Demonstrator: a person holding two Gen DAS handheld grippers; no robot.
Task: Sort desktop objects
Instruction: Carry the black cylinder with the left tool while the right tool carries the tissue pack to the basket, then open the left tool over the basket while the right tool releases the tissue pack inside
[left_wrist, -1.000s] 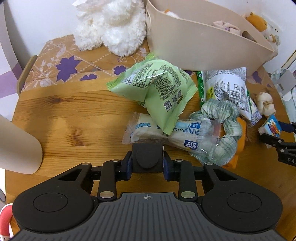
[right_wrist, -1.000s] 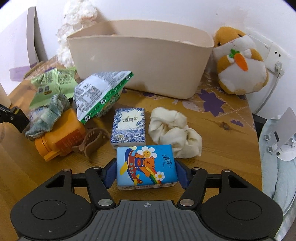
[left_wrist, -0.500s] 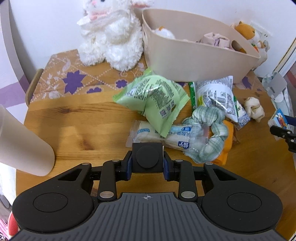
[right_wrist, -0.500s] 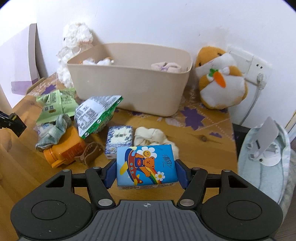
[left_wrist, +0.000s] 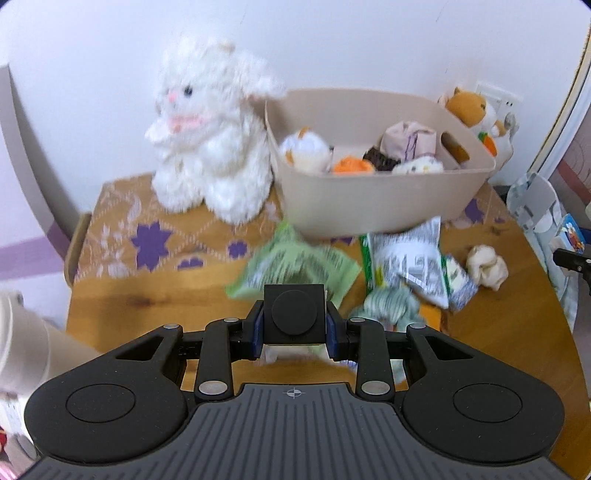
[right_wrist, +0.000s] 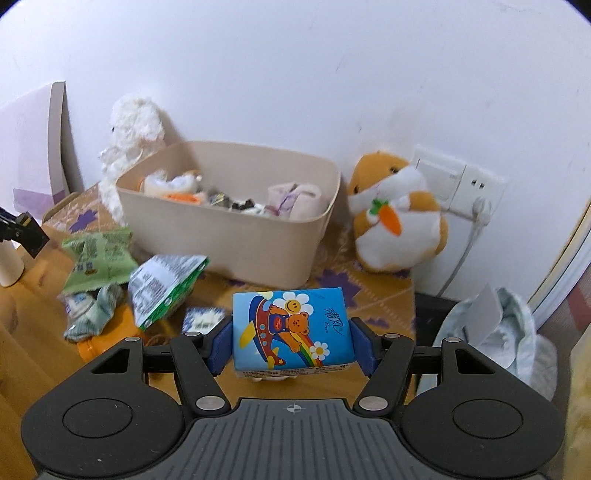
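My left gripper is shut on a small black cube with a round face, held above the wooden table. My right gripper is shut on a blue tissue pack with a cartoon bear, held above the table, in front of the beige bin. The bin holds small plush toys and cloth items. On the table lie a green snack bag, a white-green snack bag, a plaid scrunchie on an orange item, and a cream scrunchie.
A white plush rabbit sits left of the bin. An orange hamster plush sits to the right by a wall socket. A small blue-white tissue pack lies on the table. A beige cup stands at the left edge.
Both grippers have risen and pulled back with their objects, so the bin's inside now shows. The table items have not moved.
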